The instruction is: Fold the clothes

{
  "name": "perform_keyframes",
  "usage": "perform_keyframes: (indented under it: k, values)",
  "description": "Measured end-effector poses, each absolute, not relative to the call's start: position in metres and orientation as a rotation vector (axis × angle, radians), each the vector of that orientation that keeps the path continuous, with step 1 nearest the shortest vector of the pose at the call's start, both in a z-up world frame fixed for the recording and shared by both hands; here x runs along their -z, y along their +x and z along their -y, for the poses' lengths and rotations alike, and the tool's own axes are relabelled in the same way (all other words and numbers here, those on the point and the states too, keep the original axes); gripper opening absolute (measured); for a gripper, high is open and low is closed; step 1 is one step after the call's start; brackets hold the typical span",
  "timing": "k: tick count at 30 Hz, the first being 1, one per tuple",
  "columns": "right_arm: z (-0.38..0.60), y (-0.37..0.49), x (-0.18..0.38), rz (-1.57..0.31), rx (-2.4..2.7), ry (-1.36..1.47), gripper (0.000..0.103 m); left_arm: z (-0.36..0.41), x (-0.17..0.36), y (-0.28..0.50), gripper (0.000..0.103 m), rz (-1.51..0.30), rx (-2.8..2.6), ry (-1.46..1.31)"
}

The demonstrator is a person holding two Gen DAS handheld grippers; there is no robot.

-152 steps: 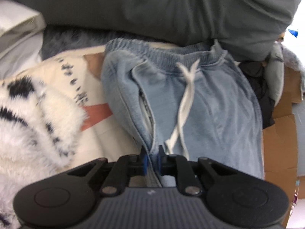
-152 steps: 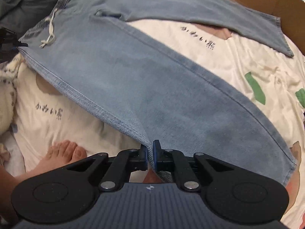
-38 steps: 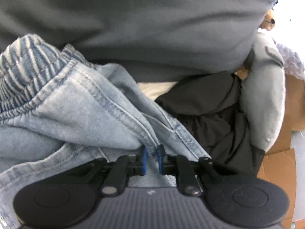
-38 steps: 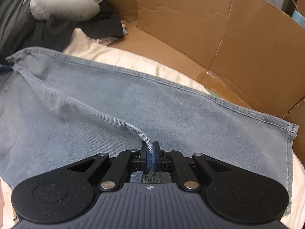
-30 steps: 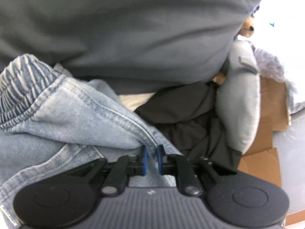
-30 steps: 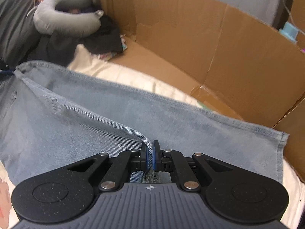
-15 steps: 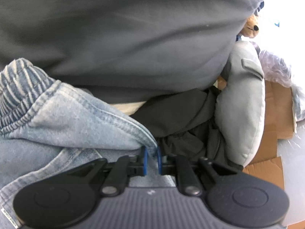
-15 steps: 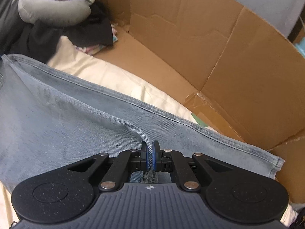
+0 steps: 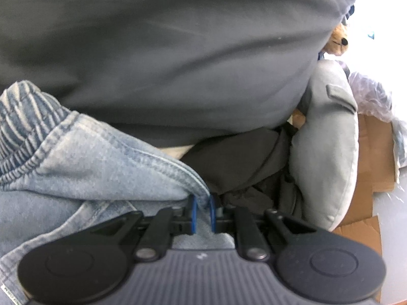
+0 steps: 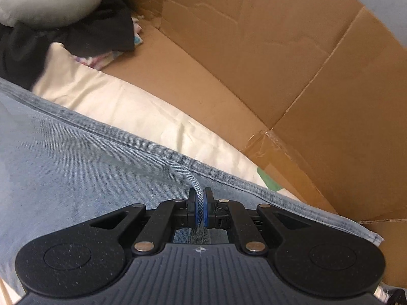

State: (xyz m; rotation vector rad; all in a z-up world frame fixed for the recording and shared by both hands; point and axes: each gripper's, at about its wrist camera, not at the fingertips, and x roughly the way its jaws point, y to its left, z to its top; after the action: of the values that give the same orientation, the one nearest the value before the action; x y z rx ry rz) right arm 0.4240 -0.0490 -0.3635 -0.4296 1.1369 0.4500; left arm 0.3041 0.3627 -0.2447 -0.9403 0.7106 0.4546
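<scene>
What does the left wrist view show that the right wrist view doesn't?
Left wrist only: the jeans' elastic waistband, a large dark grey cushion, a stuffed toy, and the left gripper clamping denim.
Right wrist only: the cardboard box wall, cream bedding, and the right gripper pinching a hem.
Both: jeans, grey neck pillow, black garment.

My right gripper point(image 10: 200, 209) has its jaws clamped on a fold of the light blue jeans point(image 10: 76, 178), cream sheet point(image 10: 122, 106) and cardboard box point(image 10: 279, 63) just beyond.

Cream printed sheet point(image 10: 122, 106) under light-blue jeans point(image 10: 76, 178), black garment point(image 10: 101, 33) and cardboard point(image 10: 254, 63).
</scene>
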Motion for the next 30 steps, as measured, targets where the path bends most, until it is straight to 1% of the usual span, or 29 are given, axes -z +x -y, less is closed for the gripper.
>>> perform_keyframes:
  k: [7, 18, 21, 22, 23, 24, 25, 26, 27, 28, 30]
  values:
    - [0.037, 0.433, 0.380, -1.150, -0.403, -0.431, 0.002, -0.366, 0.244, 0.302, 0.010, -0.703, -0.446, -0.942]
    - [0.036, 0.437, 0.379, -1.124, -0.402, -0.411, 0.001, -0.368, 0.244, 0.299, 0.010, -0.669, -0.459, -0.955]
    - [0.038, 0.443, 0.387, -1.127, -0.383, -0.347, 0.003, -0.363, 0.250, 0.307, 0.011, -0.679, -0.470, -0.931]
    - [0.041, 0.442, 0.388, -1.123, -0.377, -0.315, 0.005, -0.363, 0.250, 0.308, 0.012, -0.684, -0.478, -0.929]
    - [0.045, 0.441, 0.390, -1.118, -0.371, -0.284, 0.013, -0.361, 0.249, 0.308, 0.013, -0.690, -0.487, -0.928]
    - [0.048, 0.438, 0.389, -1.105, -0.364, -0.267, 0.019, -0.359, 0.246, 0.309, 0.013, -0.700, -0.494, -0.920]
    - [0.052, 0.435, 0.385, -1.090, -0.352, -0.252, 0.041, -0.356, 0.240, 0.311, 0.019, -0.713, -0.494, -0.898]
    - [0.058, 0.431, 0.378, -1.081, -0.356, -0.219, 0.065, -0.352, 0.234, 0.312, 0.027, -0.725, -0.489, -0.869]
    - [0.065, 0.427, 0.371, -1.072, -0.362, -0.182, 0.073, -0.347, 0.227, 0.314, 0.030, -0.734, -0.482, -0.836]
    - [0.072, 0.423, 0.364, -1.063, -0.369, -0.146, 0.075, -0.342, 0.222, 0.314, 0.034, -0.739, -0.473, -0.805]
    - [0.087, 0.413, 0.348, -1.053, -0.422, -0.076, 0.075, -0.332, 0.212, 0.313, 0.034, -0.746, -0.451, -0.758]
